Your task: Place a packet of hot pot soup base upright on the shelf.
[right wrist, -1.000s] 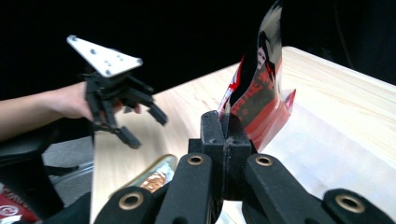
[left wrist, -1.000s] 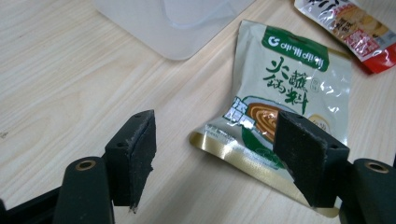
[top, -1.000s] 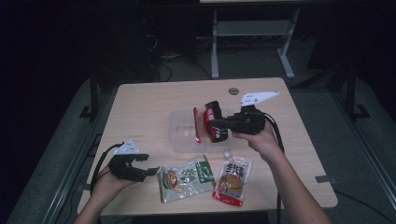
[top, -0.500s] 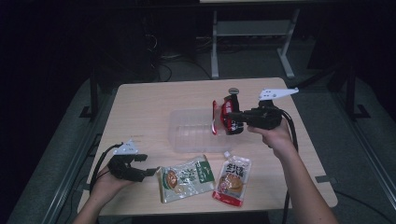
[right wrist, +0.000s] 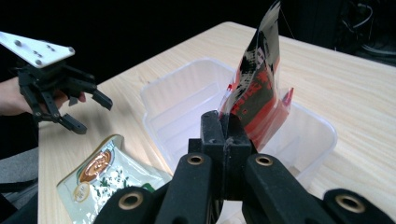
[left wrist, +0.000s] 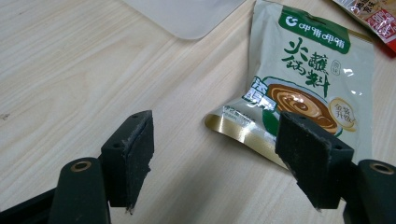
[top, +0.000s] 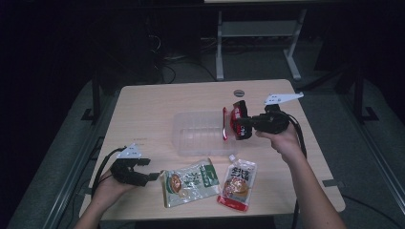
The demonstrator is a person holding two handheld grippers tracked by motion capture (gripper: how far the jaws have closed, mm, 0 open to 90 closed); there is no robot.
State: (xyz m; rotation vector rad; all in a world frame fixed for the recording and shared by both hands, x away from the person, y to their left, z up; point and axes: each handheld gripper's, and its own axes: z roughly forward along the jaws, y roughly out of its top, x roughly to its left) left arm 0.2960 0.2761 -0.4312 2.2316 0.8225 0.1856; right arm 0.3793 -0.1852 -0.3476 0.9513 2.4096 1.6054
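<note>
A red and black pouch hangs upright over the right end of the clear plastic container, with my right gripper shut on its lower edge. In the right gripper view the pouch rises from the closed jaws of that gripper above the container. My left gripper rests open at the front left of the table. Its open jaws frame bare wood and the near corner of a green sauce pouch, without touching it.
The green pouch and an orange-red spout pouch lie flat in front of the container. A small round grommet sits at the table's far edge. Bare tabletop lies left of the container.
My right gripper has carried the red and black pouch to the right, from above the container's middle to its right end. The left gripper has stayed put and open.
</note>
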